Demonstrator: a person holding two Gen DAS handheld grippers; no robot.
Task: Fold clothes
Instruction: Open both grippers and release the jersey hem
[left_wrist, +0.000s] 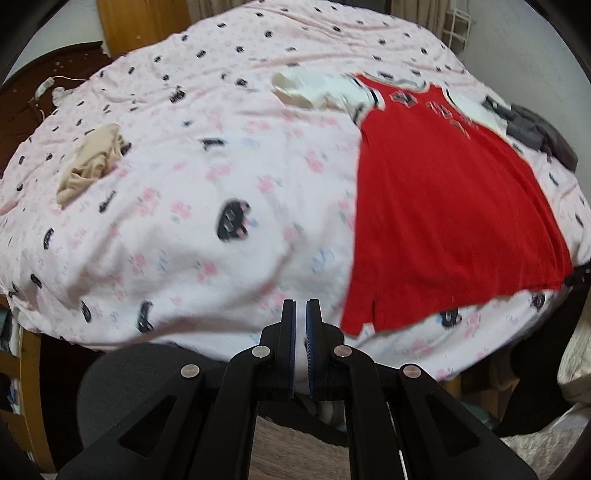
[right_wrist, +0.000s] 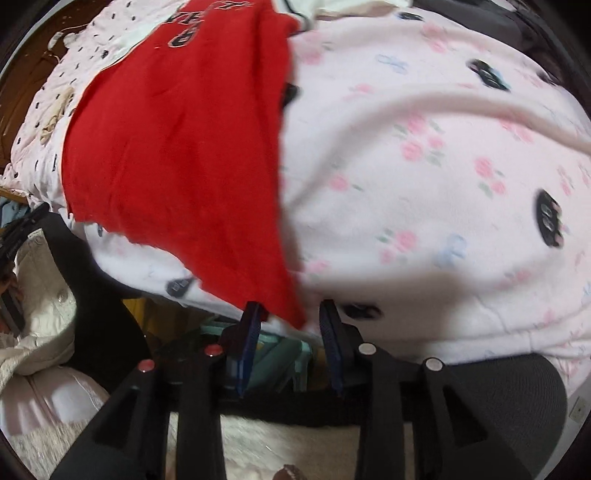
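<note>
On one quilt (left_wrist: 207, 177), one red jersey (left_wrist: 443, 206) (left tongs (left_wrist: 301, 306) closed, right tongs (right_wrist: 291, 310) agape).

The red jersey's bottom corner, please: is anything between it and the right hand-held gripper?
Nothing visible: the red sleeveless jersey's corner hangs between the open fingers of the right hand-held gripper, above the pink floral bedcover's edge.

A bed is covered by a pink floral quilt with dark cartoon prints (left_wrist: 192, 173), rumpled. A red sleeveless basketball jersey (left_wrist: 443, 206) is spread flat on its right side. A crumpled beige garment (left_wrist: 92, 162) is seen at left, white and cream clothes (left_wrist: 314, 88) at the far end, a dark grey garment (left_wrist: 535, 129) far right.
</note>
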